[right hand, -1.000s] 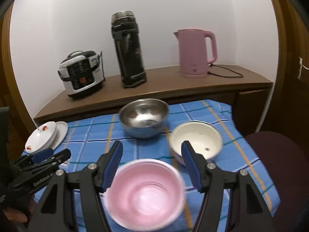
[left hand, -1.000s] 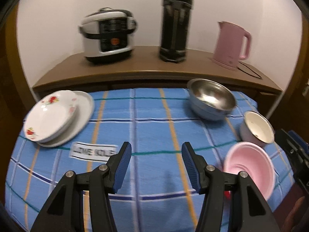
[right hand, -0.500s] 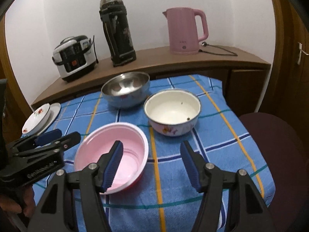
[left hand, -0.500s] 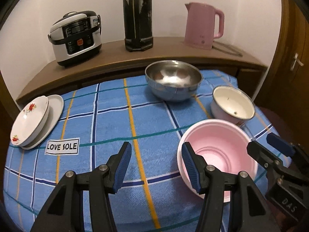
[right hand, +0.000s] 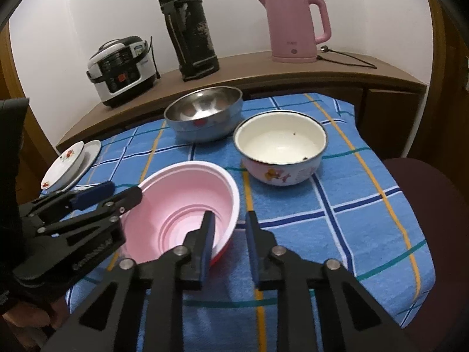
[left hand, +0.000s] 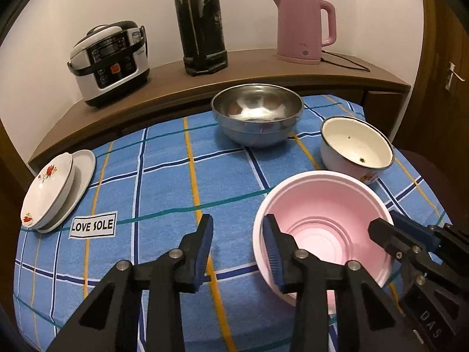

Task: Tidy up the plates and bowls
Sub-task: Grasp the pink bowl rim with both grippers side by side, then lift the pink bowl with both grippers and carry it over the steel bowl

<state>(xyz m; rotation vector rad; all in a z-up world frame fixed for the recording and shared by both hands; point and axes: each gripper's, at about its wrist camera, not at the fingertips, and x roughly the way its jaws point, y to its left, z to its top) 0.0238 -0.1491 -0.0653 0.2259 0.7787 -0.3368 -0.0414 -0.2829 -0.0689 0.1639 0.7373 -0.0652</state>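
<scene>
A pink plastic bowl (left hand: 322, 220) (right hand: 187, 199) sits on the blue checked tablecloth (left hand: 164, 182) near its front edge. My left gripper (left hand: 237, 246) (right hand: 126, 192) straddles the bowl's left rim, one finger inside and one outside. Its jaws are closing, with a gap still showing. My right gripper (right hand: 230, 234) (left hand: 387, 226) straddles the right rim in the same way, its jaws closing and narrow. Behind stand a steel bowl (left hand: 256, 111) and a white enamel bowl (left hand: 356, 146). A floral plate (left hand: 47, 187) lies on a white plate (left hand: 85, 167) at the far left.
A wooden shelf (left hand: 263, 70) behind the table carries a rice cooker (left hand: 110, 61), a black flask (left hand: 202, 23) and a pink kettle (left hand: 302, 26) with its cord. A dark red chair seat (right hand: 425, 205) lies off the table's right edge.
Both grippers have closed in on the pink bowl, the left one swinging right toward it. Both pairs of jaws have narrowed over its rim since half a second ago.
</scene>
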